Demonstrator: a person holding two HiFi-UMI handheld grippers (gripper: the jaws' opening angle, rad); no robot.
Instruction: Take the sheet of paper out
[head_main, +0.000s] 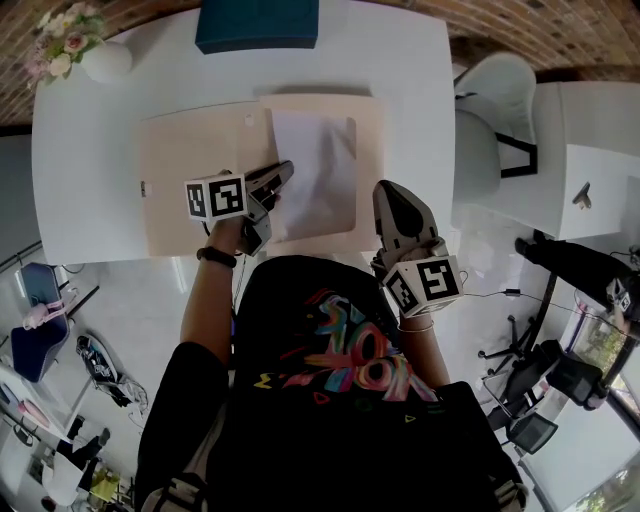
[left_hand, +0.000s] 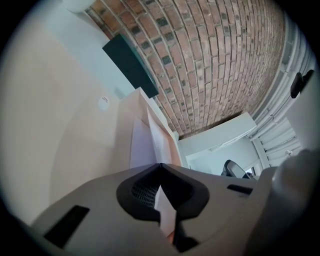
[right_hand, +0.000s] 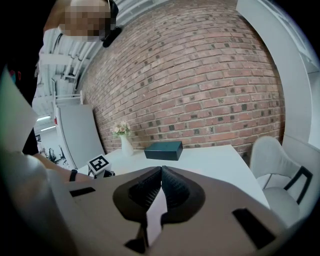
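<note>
The sheet of paper (head_main: 318, 170) lies on the right half of an open tan folder (head_main: 195, 180), which sits mid-bench and reaches close to the near edge. From the head view, a tan layer with a rounded cut-out seems to cover the sheet's right margin, so I judge it is not yet free.

My left hand-held gripper (head_main: 280, 178) is at the sheet's near-left edge. In its own view the jaws are pressed together right where the sheet (left_hand: 140, 145) runs in, so I read it as pinching the paper's edge. My right hand-held gripper (head_main: 388, 192) hangs off the near-right corner of the bench (head_main: 90, 200), jaws together on nothing.

The risks I see:
- With nothing holding the folder down, a pull could drag the whole folder toward the near edge instead of sliding the sheet out.
- A thin bite on the edge could slip, or crease or tear the paper.
- The teal box (head_main: 257, 22) at the far edge and the flower vase (head_main: 100, 60) at the far-left corner are well apart, so I expect no trouble from them.
</note>
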